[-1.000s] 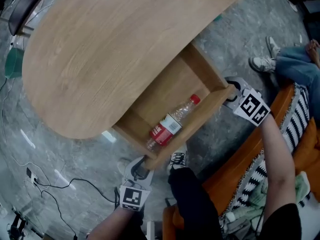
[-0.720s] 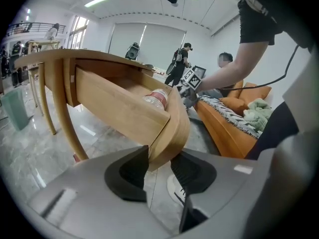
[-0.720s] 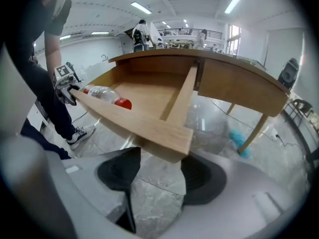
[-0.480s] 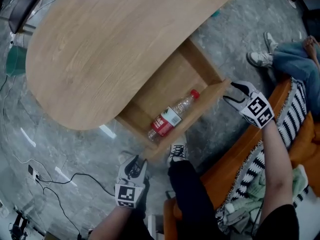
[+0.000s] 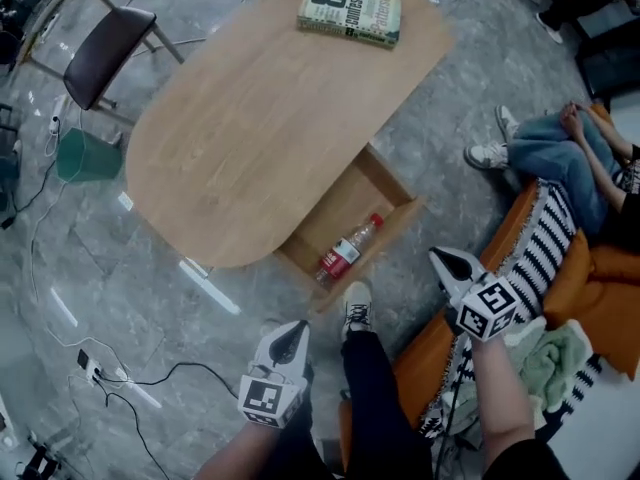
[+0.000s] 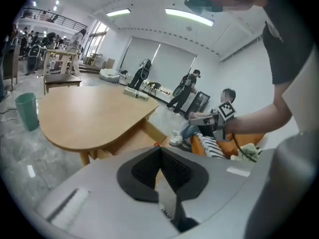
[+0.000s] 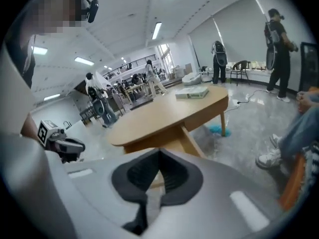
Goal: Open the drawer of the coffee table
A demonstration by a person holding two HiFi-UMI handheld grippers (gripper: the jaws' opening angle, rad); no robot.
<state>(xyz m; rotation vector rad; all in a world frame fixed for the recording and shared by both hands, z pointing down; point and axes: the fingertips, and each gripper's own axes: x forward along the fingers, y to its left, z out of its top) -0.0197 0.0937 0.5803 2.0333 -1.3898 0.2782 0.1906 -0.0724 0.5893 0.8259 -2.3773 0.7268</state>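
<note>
The oval wooden coffee table (image 5: 260,118) fills the middle of the head view, its drawer (image 5: 385,193) pulled out toward me. A clear plastic bottle with a red label (image 5: 346,250) lies inside it. My left gripper (image 5: 293,336) is shut and empty, held high and well clear of the drawer's near corner. To the right of the drawer front, my right gripper (image 5: 443,260) is also shut with nothing in it. In the left gripper view the shut jaws (image 6: 160,151) point at the table (image 6: 89,113). The right gripper's own view has its shut jaws (image 7: 159,156) aimed at the table (image 7: 164,116) too.
A book (image 5: 349,11) lies on the table's far end. A dark chair (image 5: 105,43) and a green bin (image 5: 85,155) stand at the left. An orange sofa with a striped throw (image 5: 545,258) is at the right, where another person's legs (image 5: 540,148) rest. Cables (image 5: 110,373) trail on the floor.
Both grippers left the drawer's front edge, shut, and rose back toward me. The head view pulled up and away, showing the whole table and the book.
</note>
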